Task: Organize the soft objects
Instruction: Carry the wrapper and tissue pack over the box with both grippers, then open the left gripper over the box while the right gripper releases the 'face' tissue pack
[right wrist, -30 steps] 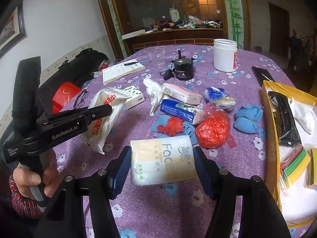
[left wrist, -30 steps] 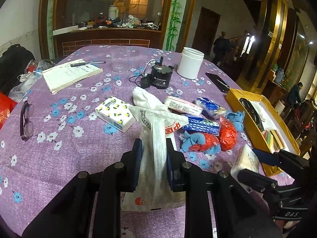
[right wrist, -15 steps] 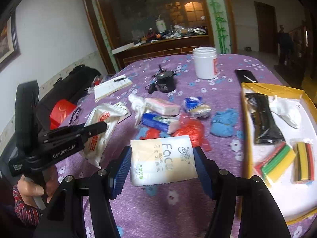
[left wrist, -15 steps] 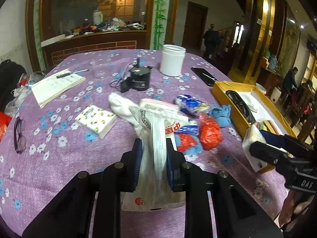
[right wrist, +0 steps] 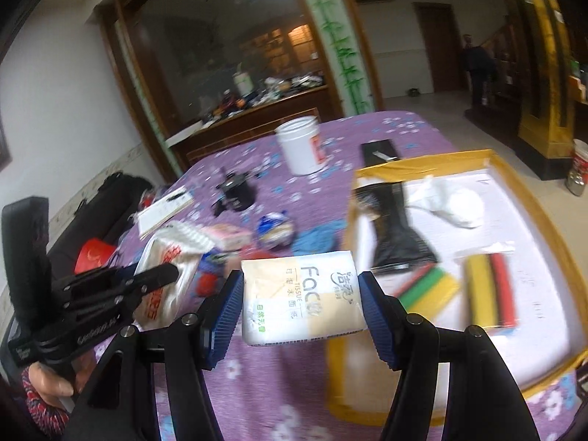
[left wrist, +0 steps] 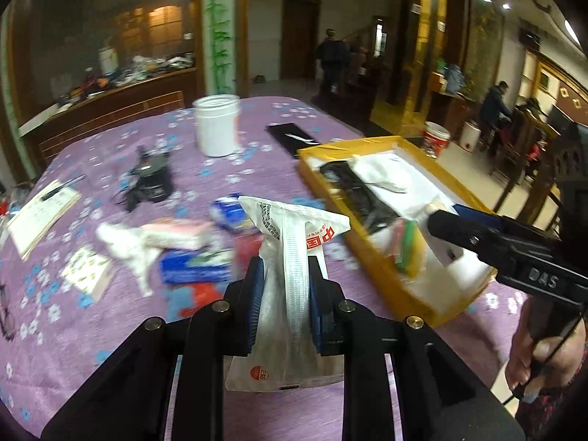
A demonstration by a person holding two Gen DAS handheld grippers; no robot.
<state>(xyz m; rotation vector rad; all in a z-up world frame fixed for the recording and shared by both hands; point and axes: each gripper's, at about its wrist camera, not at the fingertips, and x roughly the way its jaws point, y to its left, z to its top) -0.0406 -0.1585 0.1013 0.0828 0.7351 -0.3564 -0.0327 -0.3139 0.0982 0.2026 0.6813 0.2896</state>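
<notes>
Both grippers have swung rightward across the purple floral table since a second ago; the yellow box, then at the frame edge, now fills the right half of the right wrist view. Background blurred from motion.

Left gripper is clenched on a white plastic pack with red print. Pack stands upright between the blue pads, its folded top flaring above the fingertips, its bottom hanging below them, off the table. From the right wrist view the same pack sits left of the tissue pack.

Right gripper grasps a white and beige tissue pack across its width, pads pressed on both short ends, pack level and lifted. It hangs over the table just at the near-left edge of the yellow box, probably not yet over the inside; blur makes this hard to judge.

Inside the box: black packet, white bag, coloured sponges. Left on the table: white jar, blue pack, pink pack, notebook.
</notes>
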